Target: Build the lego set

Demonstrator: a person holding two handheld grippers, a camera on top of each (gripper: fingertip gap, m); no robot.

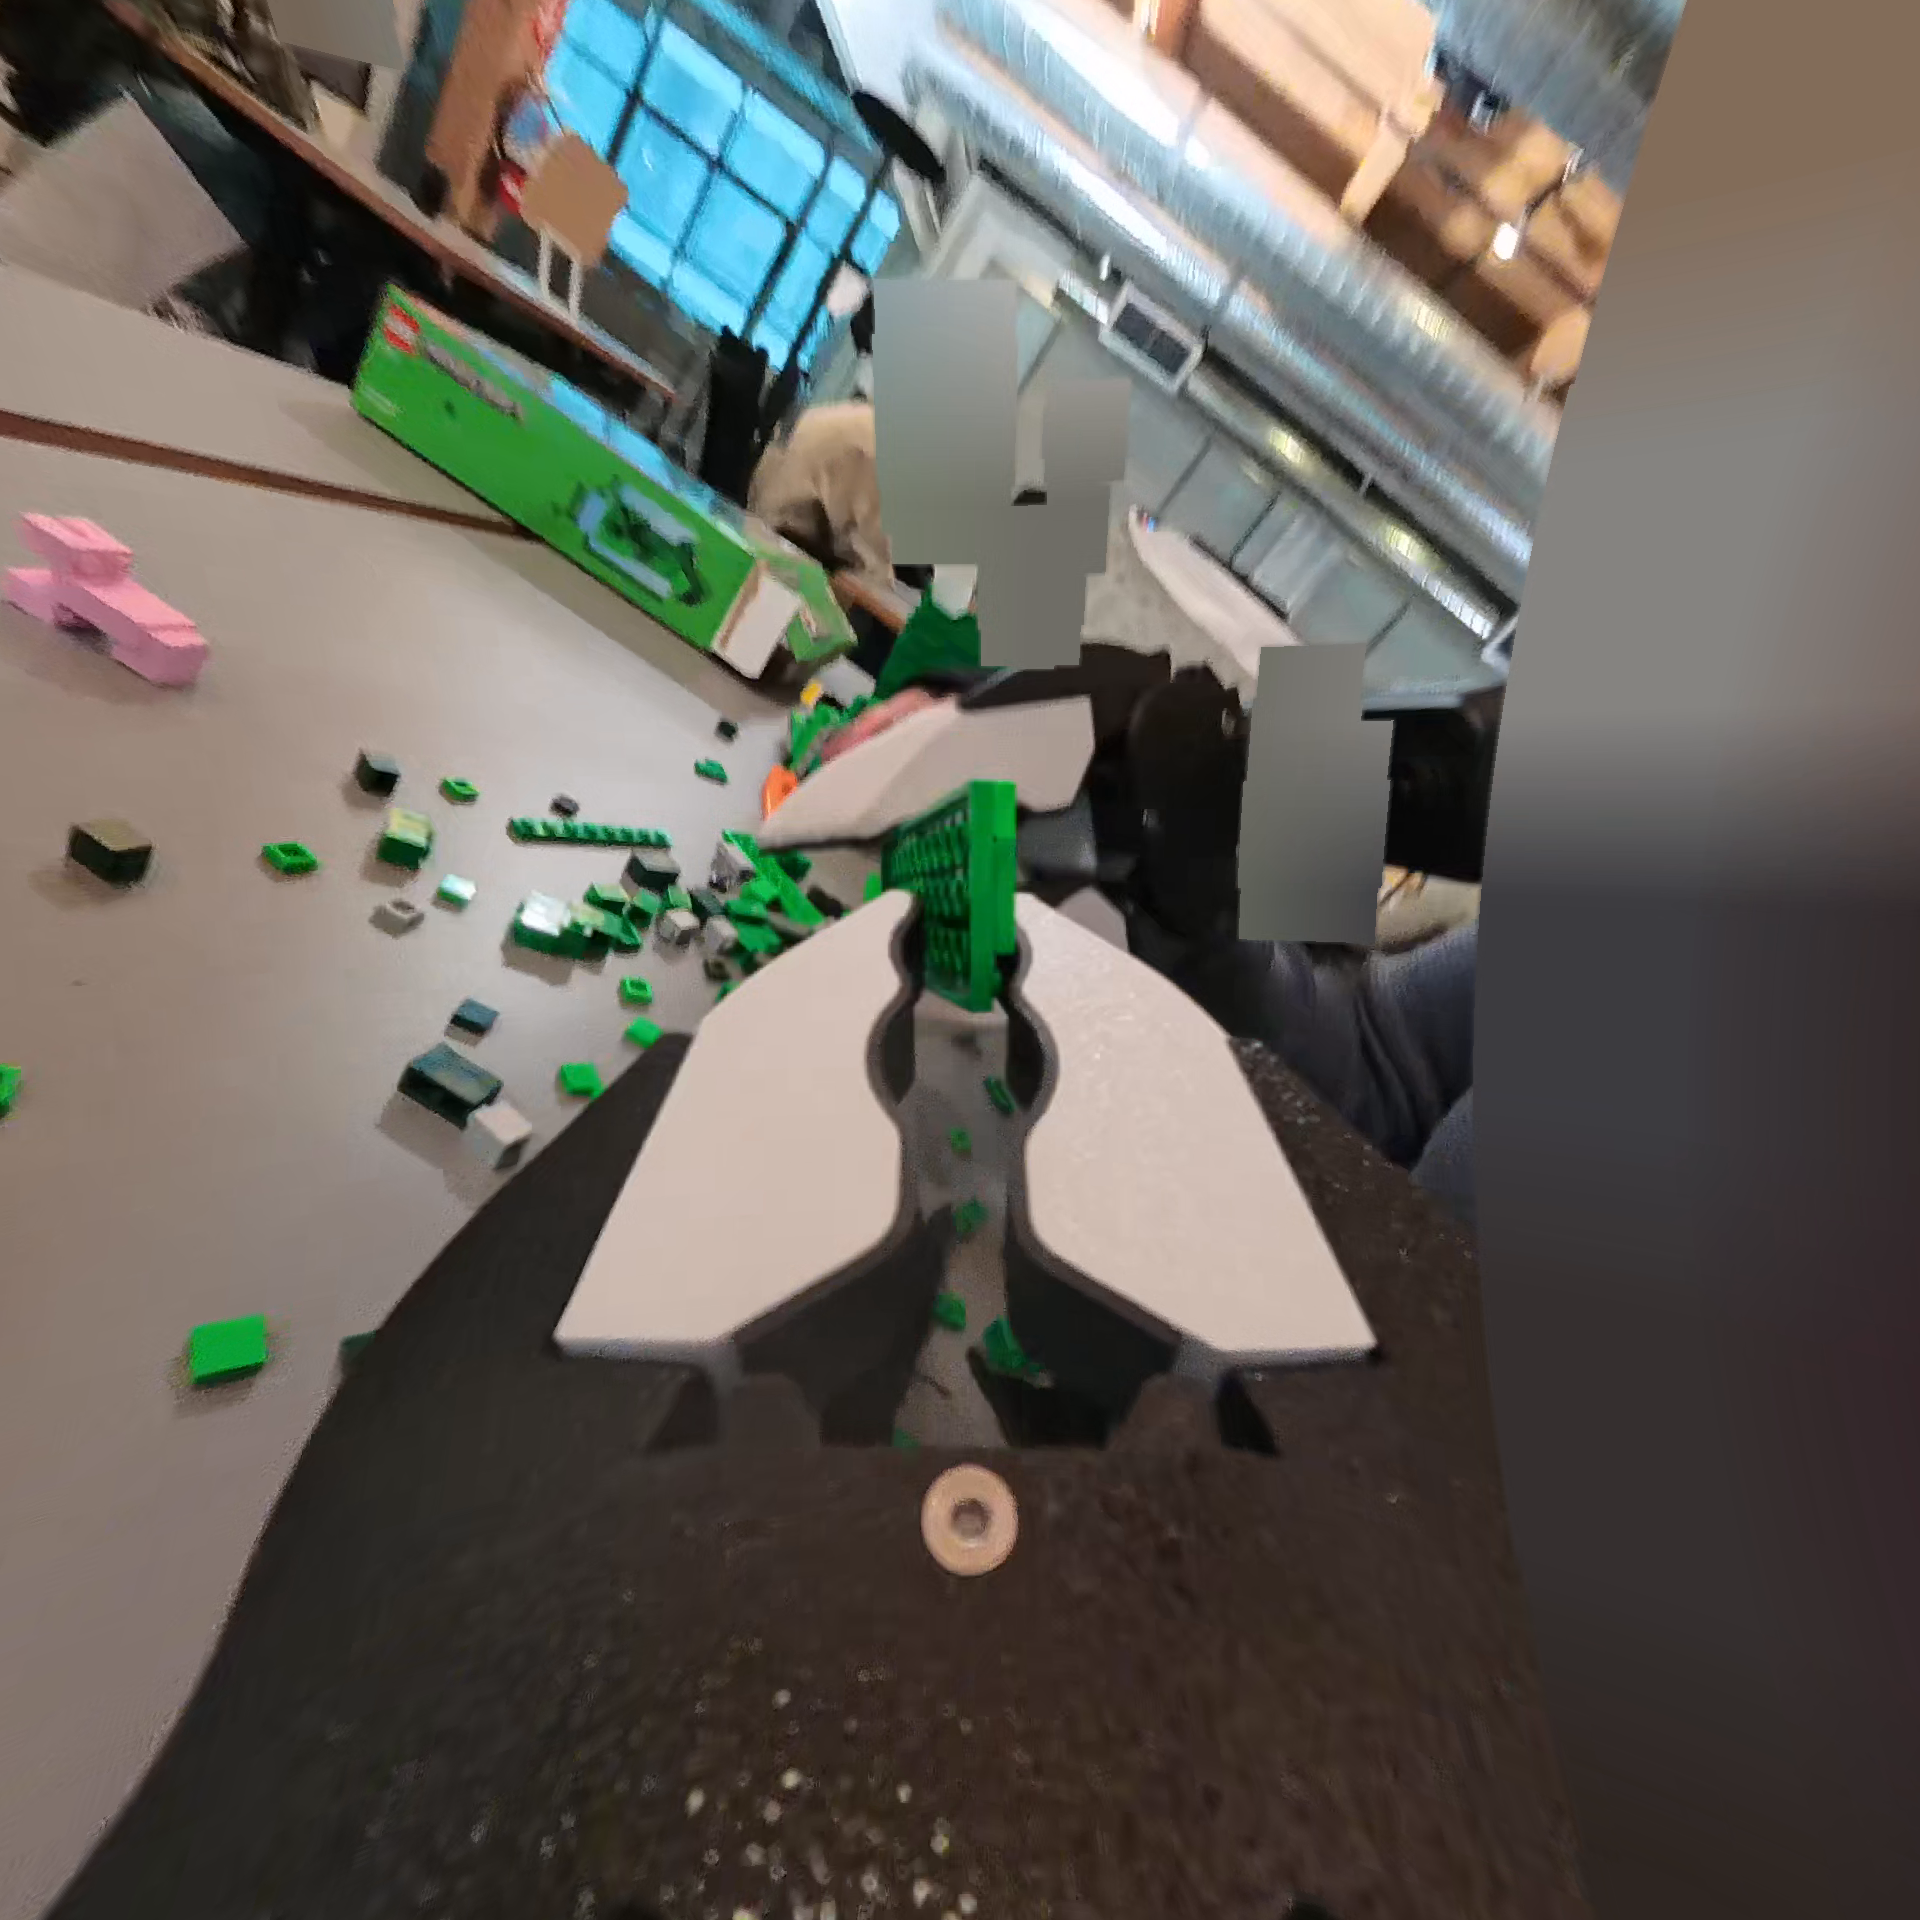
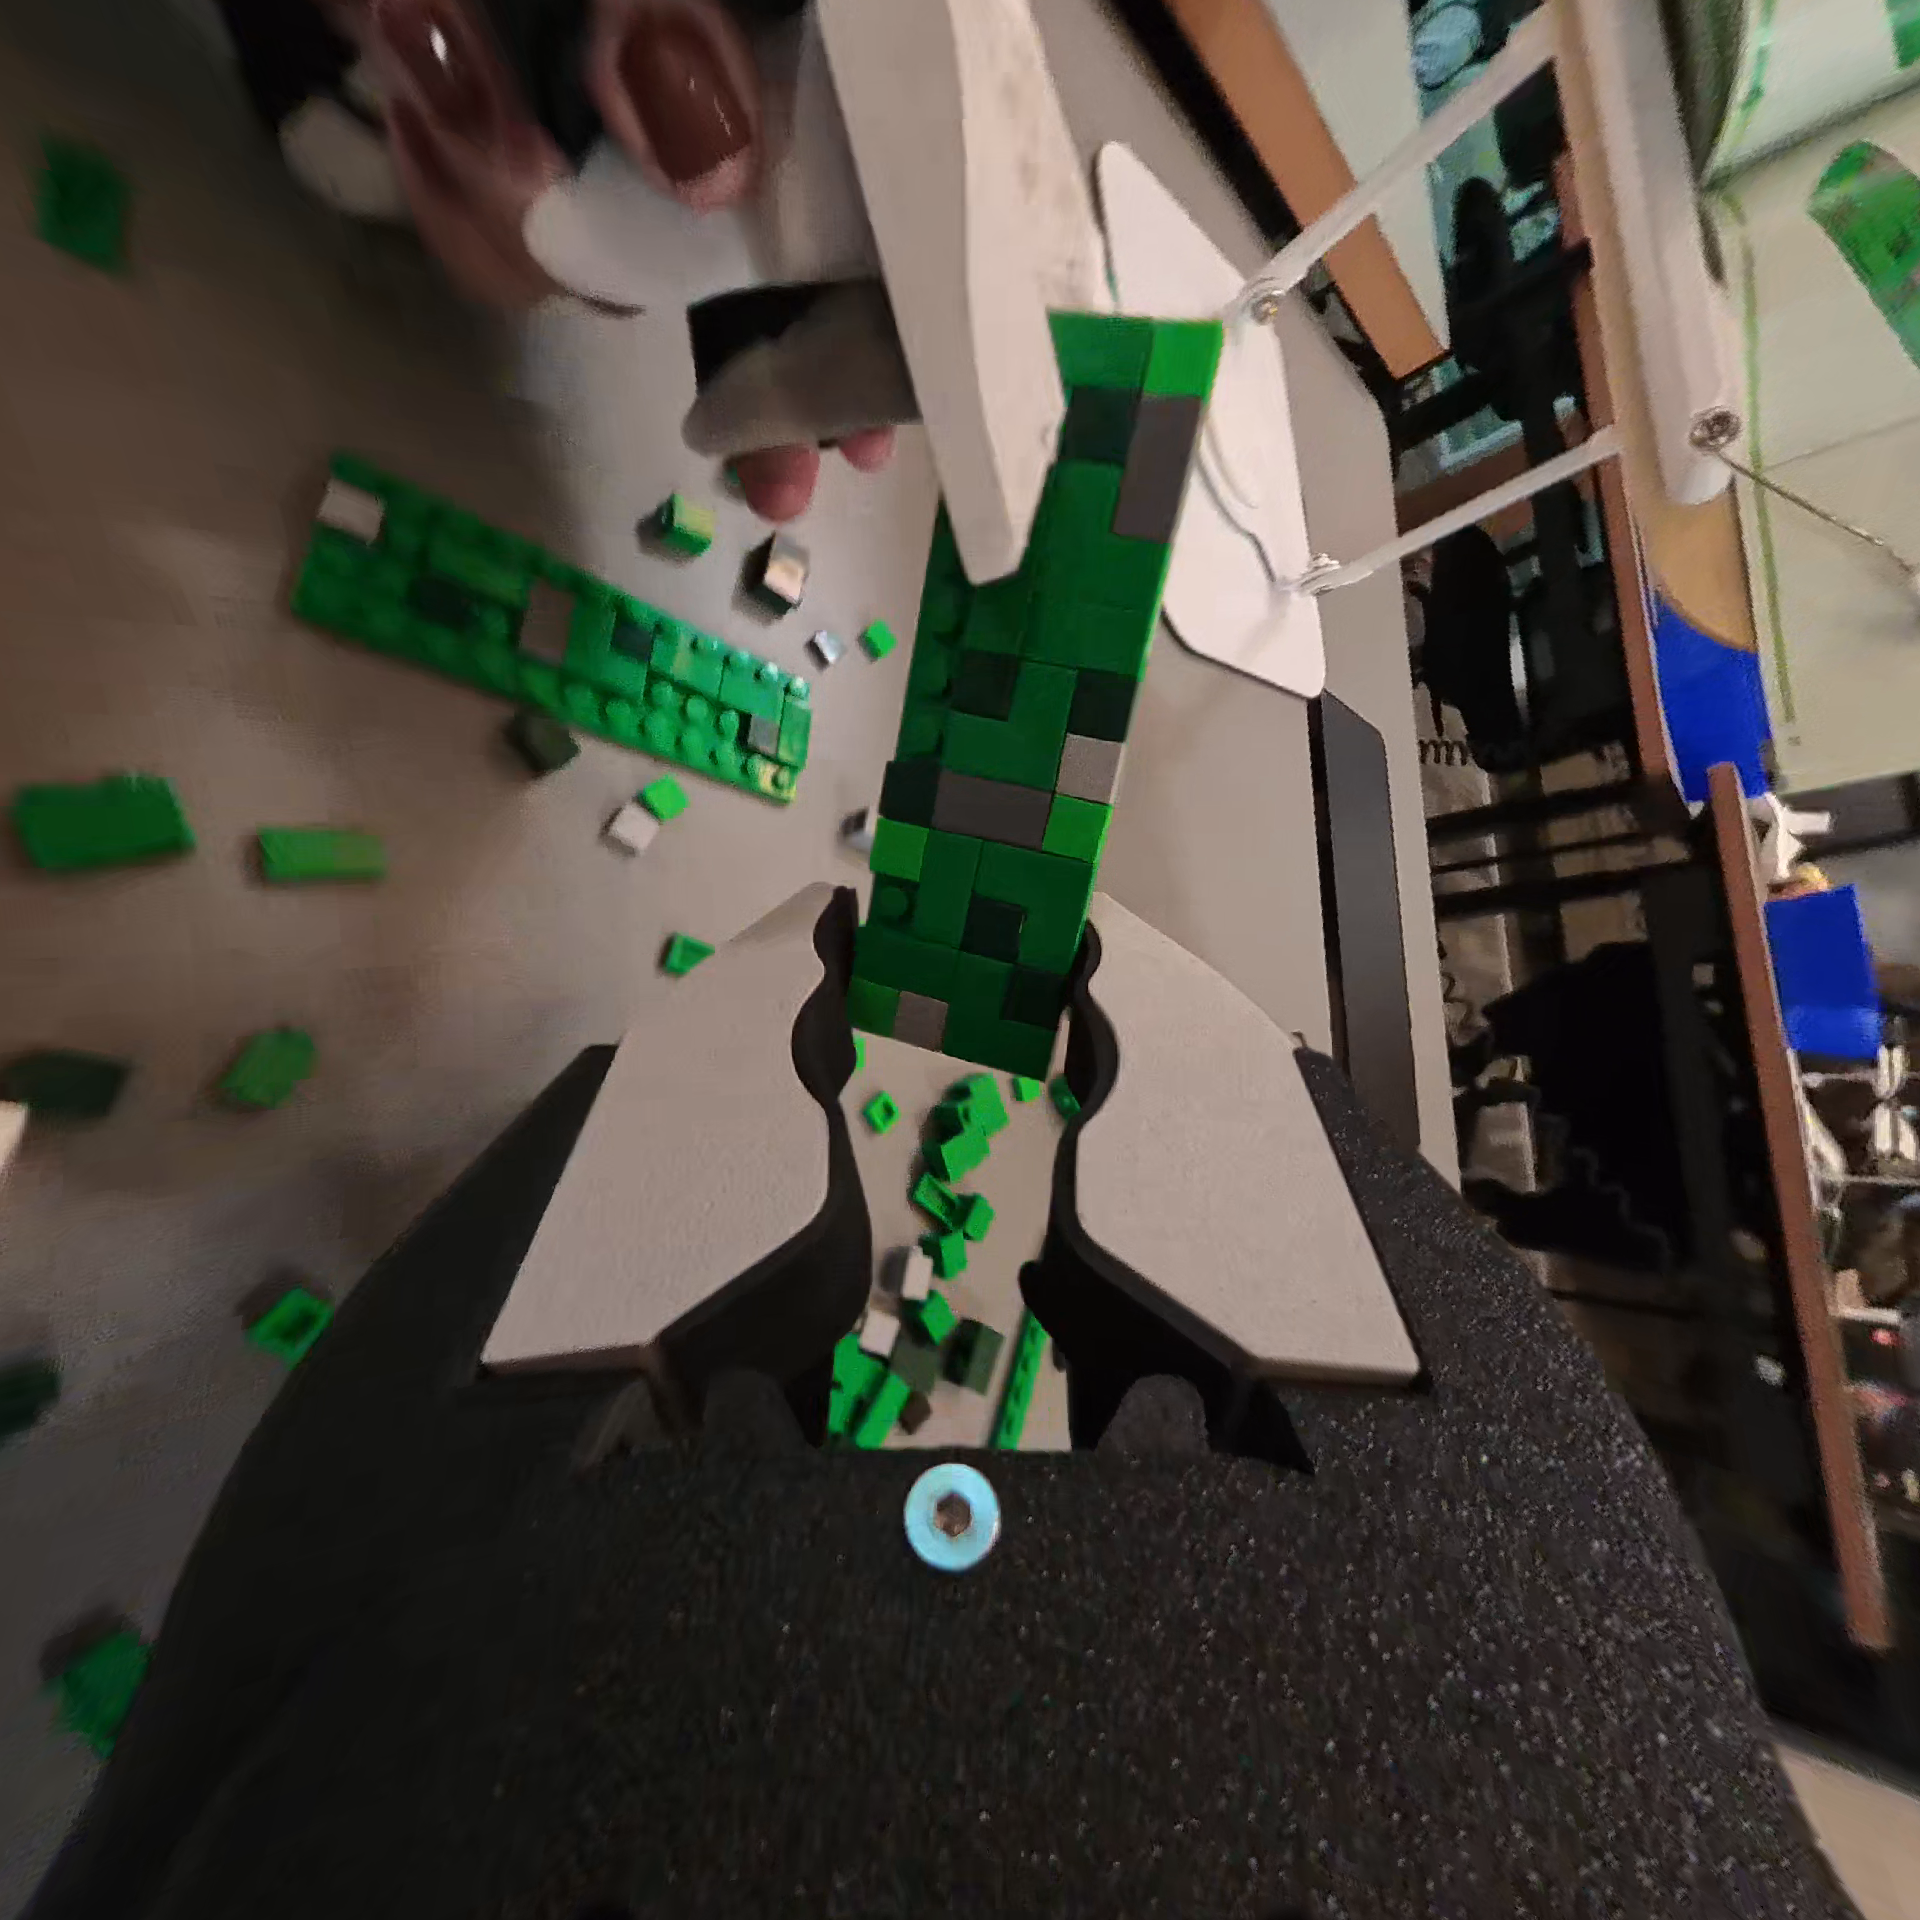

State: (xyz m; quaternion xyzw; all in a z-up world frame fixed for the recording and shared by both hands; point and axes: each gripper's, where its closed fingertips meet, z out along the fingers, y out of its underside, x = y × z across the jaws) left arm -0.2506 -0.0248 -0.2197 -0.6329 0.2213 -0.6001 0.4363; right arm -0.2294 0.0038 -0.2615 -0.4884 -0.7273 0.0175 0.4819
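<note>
A long green lego panel [image 2: 1023, 727] with dark green and grey tiles is held in the air between both grippers. My right gripper [image 2: 966, 935] is shut on its near end. My left gripper's grey fingers [image 2: 971, 312] clamp its far end, with a person's hand behind them. In the left wrist view my left gripper [image 1: 961, 920] is shut on the same panel [image 1: 956, 883], seen edge on with its studded side showing. The right gripper's fingers [image 1: 935, 764] hold the panel's far side there.
A second green studded panel [image 2: 551, 634] lies flat on the grey table [image 2: 436, 966]. Loose green, dark and grey bricks [image 1: 623, 904] are scattered below. A green set box [image 1: 582, 488] and a pink lego build [image 1: 99, 603] stand farther off. The table edge [image 2: 1340, 831] runs on the right. Tip to tip, the grippers are about 6 cm apart.
</note>
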